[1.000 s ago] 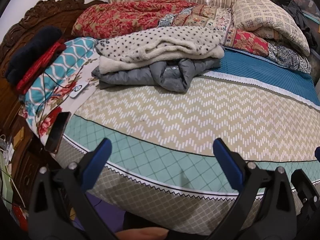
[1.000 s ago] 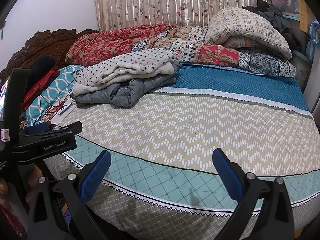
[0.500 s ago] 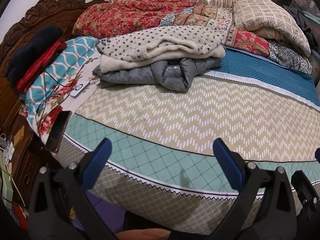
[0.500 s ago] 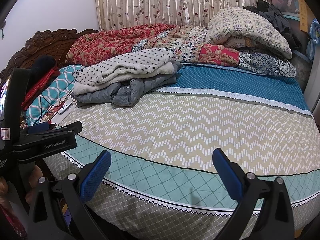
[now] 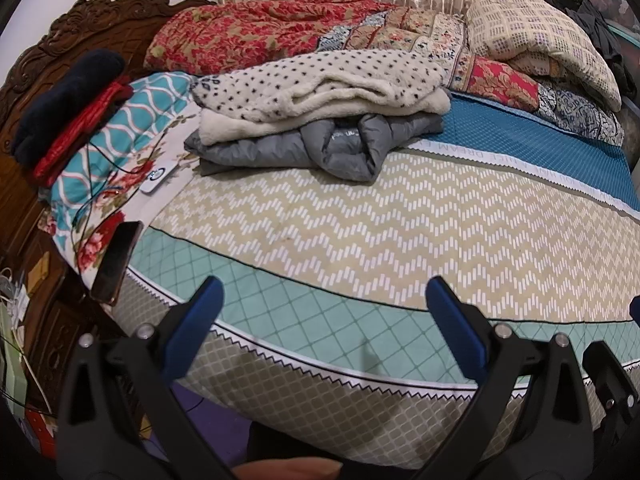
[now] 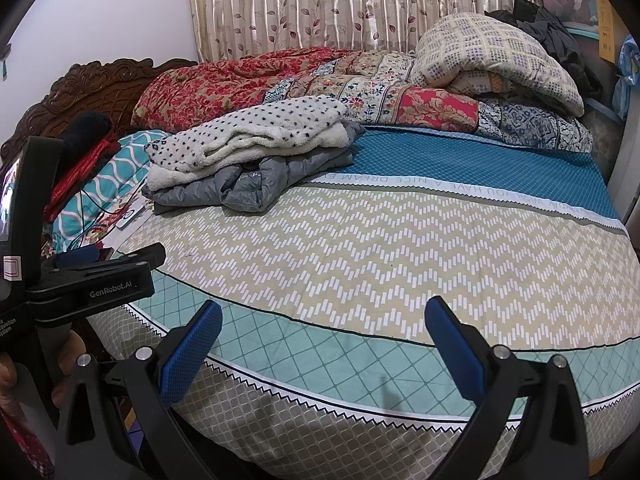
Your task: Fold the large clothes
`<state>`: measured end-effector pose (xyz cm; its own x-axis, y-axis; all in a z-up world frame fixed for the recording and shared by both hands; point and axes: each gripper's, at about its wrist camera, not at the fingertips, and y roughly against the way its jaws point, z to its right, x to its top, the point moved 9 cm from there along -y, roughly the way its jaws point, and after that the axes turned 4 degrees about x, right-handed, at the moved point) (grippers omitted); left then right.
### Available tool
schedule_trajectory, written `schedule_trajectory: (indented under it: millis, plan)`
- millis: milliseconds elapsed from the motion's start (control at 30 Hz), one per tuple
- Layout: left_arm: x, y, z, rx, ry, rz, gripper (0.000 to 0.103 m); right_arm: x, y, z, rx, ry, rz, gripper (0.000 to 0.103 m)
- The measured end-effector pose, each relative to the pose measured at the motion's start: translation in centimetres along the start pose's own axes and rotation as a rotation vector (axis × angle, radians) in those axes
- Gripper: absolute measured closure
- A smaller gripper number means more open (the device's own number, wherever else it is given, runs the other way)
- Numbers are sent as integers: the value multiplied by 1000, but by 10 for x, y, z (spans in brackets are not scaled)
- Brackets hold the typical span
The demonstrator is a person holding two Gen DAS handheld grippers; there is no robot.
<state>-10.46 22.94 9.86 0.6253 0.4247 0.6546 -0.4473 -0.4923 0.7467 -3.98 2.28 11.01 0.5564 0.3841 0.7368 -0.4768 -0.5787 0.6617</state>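
A cream fleece with dark dots (image 5: pixel 320 84) (image 6: pixel 256 132) lies folded on top of a grey puffer jacket (image 5: pixel 340 148) (image 6: pixel 256 184) at the far left of the bed (image 5: pixel 360 216) (image 6: pixel 400 248). My left gripper (image 5: pixel 324 312) hangs open over the bed's near edge, well short of the pile, nothing between its blue pads. My right gripper (image 6: pixel 324 332) is also open and empty above the near edge. The body of the left gripper (image 6: pixel 96 276) shows at the left of the right wrist view, with a hand on it.
Rolled quilts (image 5: pixel 280 32) (image 6: pixel 360 80) and a cream checked blanket (image 5: pixel 540 40) (image 6: pixel 496 56) line the far side by the curtain. A floral pillow (image 5: pixel 104 168) carries dark and red folded cloth (image 5: pixel 64 116), a cable and a phone (image 5: pixel 116 256). A carved wooden headboard (image 6: pixel 100 88) stands at left.
Both grippers have hardly moved; the left view has drifted very slightly. The clothes pile lies as before.
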Motion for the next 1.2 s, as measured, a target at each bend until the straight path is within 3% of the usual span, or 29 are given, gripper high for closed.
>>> schedule_trajectory:
  millis: [1200]
  plan:
    - [0,-2,0,-1,-3,-2,6,0,0,0,-2,-1,0,11]
